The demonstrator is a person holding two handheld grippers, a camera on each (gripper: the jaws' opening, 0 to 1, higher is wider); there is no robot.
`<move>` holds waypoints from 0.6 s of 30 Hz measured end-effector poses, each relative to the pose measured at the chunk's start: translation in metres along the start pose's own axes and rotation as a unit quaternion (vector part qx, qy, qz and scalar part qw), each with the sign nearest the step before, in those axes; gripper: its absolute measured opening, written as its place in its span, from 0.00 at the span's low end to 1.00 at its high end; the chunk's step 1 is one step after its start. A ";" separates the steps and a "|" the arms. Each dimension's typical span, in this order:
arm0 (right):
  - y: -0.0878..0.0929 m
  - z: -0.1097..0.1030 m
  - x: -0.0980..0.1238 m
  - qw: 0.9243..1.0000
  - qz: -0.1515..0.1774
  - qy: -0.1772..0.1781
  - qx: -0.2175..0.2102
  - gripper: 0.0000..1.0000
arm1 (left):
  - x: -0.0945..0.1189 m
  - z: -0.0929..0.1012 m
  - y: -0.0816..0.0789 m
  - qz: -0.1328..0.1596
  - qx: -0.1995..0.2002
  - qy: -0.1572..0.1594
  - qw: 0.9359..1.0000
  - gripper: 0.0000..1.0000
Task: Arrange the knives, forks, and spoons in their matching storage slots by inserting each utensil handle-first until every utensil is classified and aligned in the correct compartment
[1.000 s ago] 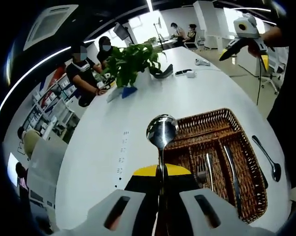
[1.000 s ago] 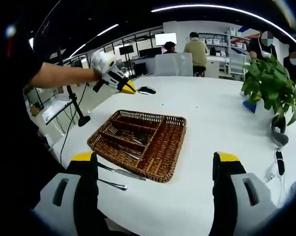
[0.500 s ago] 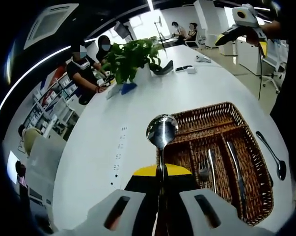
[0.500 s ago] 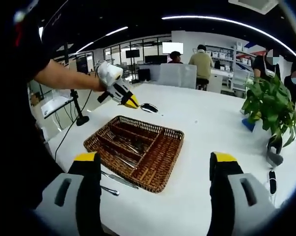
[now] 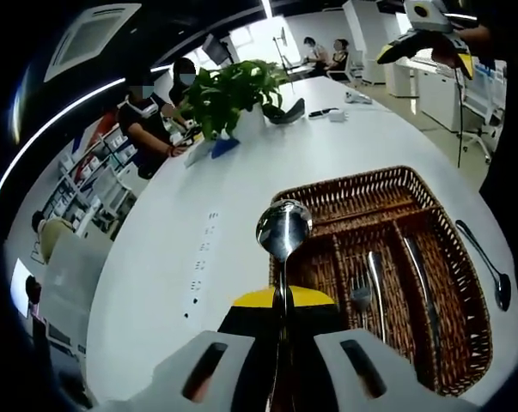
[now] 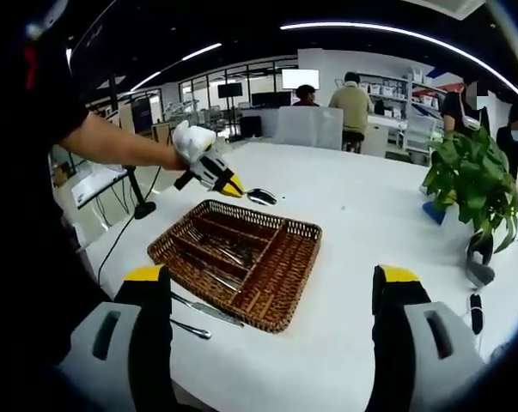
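The left gripper (image 5: pixel 280 343) had its jaws clenched on the handle of a spoon (image 5: pixel 283 230), the bowl standing up straight ahead of the jaws, over the white bench (image 5: pixel 173 249). Just beyond and to the right of those jaws lay the wicker tray (image 5: pixel 362 184), with a fork (image 5: pixel 359 296) and 2 knives (image 5: pixel 377 287) lying lengthwise in its slots. Another spoon (image 5: pixel 486 270) rested on the bench outside the tray's right wall.

The right gripper (image 6: pixel 271 296) was held with its jaws released and wide apart, nothing between them. Ahead of its left jaw sat the tray (image 6: pixel 289 262), and a knife (image 6: pixel 209 311) and a further utensil lay on the bench just beside the tray's near edge. Beyond the tray the left gripper (image 6: pixel 214 174) hung above its far side, spoon bowl pointing outward. Further off stood a potted plant (image 6: pixel 473 172) and several seated people.
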State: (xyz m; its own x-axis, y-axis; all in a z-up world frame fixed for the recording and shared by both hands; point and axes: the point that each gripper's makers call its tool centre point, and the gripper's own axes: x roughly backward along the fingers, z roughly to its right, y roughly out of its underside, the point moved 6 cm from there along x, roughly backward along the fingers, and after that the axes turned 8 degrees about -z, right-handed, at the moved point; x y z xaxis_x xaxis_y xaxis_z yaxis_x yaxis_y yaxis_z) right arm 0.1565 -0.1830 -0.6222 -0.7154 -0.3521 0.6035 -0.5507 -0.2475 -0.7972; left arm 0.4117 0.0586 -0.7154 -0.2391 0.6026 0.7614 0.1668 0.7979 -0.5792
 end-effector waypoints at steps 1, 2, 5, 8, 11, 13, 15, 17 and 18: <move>-0.002 0.001 0.001 1.000 0.002 0.000 -0.003 1.00 | -0.002 0.000 0.001 0.000 0.000 0.000 1.000 0.01; -0.003 0.002 0.002 1.000 0.002 0.001 -0.005 1.00 | -0.004 0.000 0.002 0.000 0.001 0.000 1.000 0.01; -0.006 0.003 0.002 1.000 0.002 0.004 -0.005 1.00 | -0.009 0.001 0.004 0.000 0.001 0.001 1.000 0.01; -0.007 0.002 0.002 1.000 0.001 0.004 -0.005 1.00 | -0.013 0.001 0.008 0.000 0.001 0.003 1.000 0.01; -0.007 0.002 0.002 1.000 -0.001 0.003 -0.007 1.00 | -0.017 0.002 0.012 -0.001 0.005 0.007 1.000 0.01; -0.007 0.003 0.001 1.000 -0.002 0.004 -0.011 1.00 | -0.021 0.002 0.016 -0.002 0.003 0.006 1.000 0.01; -0.008 0.003 0.002 1.000 0.000 0.006 -0.017 1.00 | -0.025 0.003 0.020 -0.005 0.006 0.011 1.000 0.01; -0.009 0.004 0.003 1.000 0.000 0.007 -0.017 1.00 | -0.029 0.004 0.025 -0.006 0.006 0.011 1.000 0.01; -0.010 0.004 0.003 1.000 0.000 0.008 -0.015 1.00 | -0.031 0.005 0.027 -0.007 0.006 0.010 1.000 0.01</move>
State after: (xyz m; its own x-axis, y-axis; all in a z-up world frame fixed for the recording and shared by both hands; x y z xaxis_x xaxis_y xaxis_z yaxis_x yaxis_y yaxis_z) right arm 0.1611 -0.1851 -0.6122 -0.7222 -0.3372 0.6039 -0.5635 -0.2196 -0.7964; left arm 0.4192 0.0611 -0.7557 -0.2222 0.5911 0.7754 0.1510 0.8066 -0.5715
